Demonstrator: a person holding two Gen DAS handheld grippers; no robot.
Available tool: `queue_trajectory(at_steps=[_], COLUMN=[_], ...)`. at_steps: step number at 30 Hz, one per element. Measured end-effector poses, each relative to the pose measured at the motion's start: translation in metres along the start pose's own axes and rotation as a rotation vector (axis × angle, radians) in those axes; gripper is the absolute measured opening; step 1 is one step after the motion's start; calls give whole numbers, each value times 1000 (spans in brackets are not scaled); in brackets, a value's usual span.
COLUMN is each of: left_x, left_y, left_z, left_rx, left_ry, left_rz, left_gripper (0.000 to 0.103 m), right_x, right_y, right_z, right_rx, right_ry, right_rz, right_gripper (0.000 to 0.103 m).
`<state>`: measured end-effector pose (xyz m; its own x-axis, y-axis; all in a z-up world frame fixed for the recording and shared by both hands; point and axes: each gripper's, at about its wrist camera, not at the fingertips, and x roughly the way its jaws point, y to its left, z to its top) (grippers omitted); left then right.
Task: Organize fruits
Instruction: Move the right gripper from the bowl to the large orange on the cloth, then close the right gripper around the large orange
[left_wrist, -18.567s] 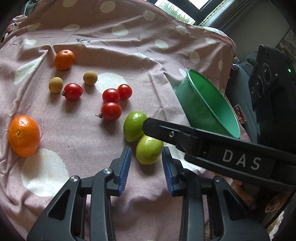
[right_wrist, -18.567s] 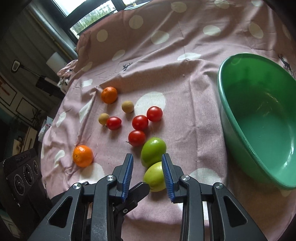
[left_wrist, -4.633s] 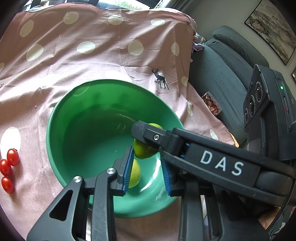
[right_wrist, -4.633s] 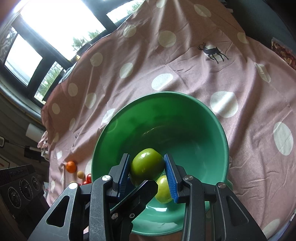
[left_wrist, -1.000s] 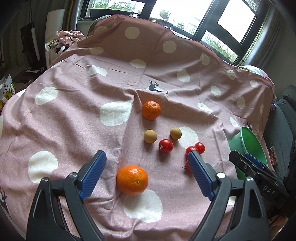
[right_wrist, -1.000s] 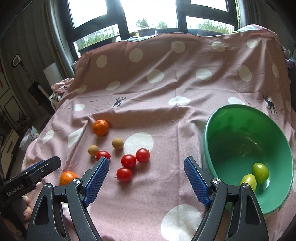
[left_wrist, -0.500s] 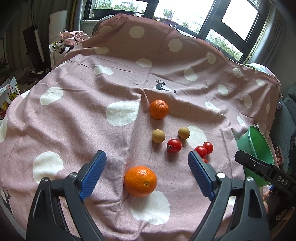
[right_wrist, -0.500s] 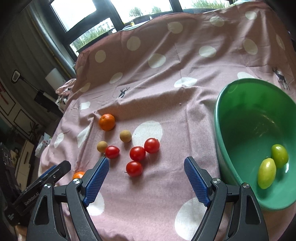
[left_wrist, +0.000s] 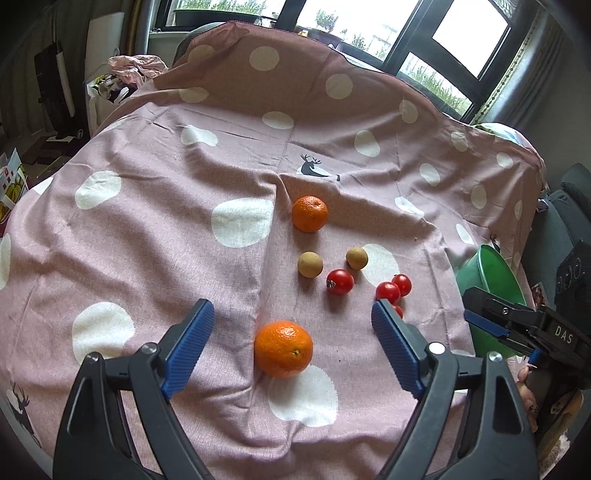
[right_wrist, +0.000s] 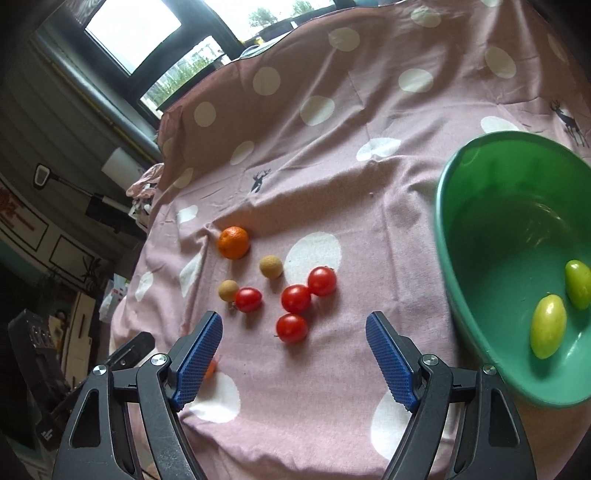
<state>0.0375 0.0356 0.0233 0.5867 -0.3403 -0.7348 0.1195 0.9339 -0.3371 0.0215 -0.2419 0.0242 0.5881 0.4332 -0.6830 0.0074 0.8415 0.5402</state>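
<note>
My left gripper (left_wrist: 291, 343) is open with a near orange (left_wrist: 283, 348) lying between its blue pads on the pink dotted cloth (left_wrist: 147, 221). A far orange (left_wrist: 309, 213), two small brown fruits (left_wrist: 310, 264) and several red tomatoes (left_wrist: 340, 281) lie beyond. My right gripper (right_wrist: 293, 354) is open and empty just short of the tomatoes (right_wrist: 291, 328). The green bowl (right_wrist: 461, 236) at its right holds two green fruits (right_wrist: 548, 326). The right gripper also shows in the left wrist view (left_wrist: 491, 321).
The green bowl (left_wrist: 491, 273) sits at the cloth's right edge by a grey chair (left_wrist: 561, 221). The cloth drapes over a raised back (left_wrist: 295, 62) under windows. Clutter (left_wrist: 122, 74) and dark furniture (right_wrist: 40, 339) stand off the left side.
Both grippers have moved nearer the fruit and stayed open. The near orange now lies between my left pads. The right gripper has closed in on the tomatoes and the bowl has slid further right.
</note>
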Motion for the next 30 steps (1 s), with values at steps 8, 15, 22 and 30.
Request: queue_trajectory(at_steps=[8,15,22,30], left_x=[-4,-13,-11,-5], left_y=[34,36,30,21], left_z=[6,8,7,4], left_rx=[-143,-142,-117,-90], left_ry=[2,-30,-24,-8], left_rz=[15,9,12,11], left_gripper=[71,68,68,68], right_x=[64,108,108,74], right_y=[65,93,90,80], right_z=[-25,-44,-50,-44], right_rx=[-101,-145,-151,-202], right_ry=[180,270,244,182], right_rz=[139,148,138,60], right_gripper=[72,46,42,12])
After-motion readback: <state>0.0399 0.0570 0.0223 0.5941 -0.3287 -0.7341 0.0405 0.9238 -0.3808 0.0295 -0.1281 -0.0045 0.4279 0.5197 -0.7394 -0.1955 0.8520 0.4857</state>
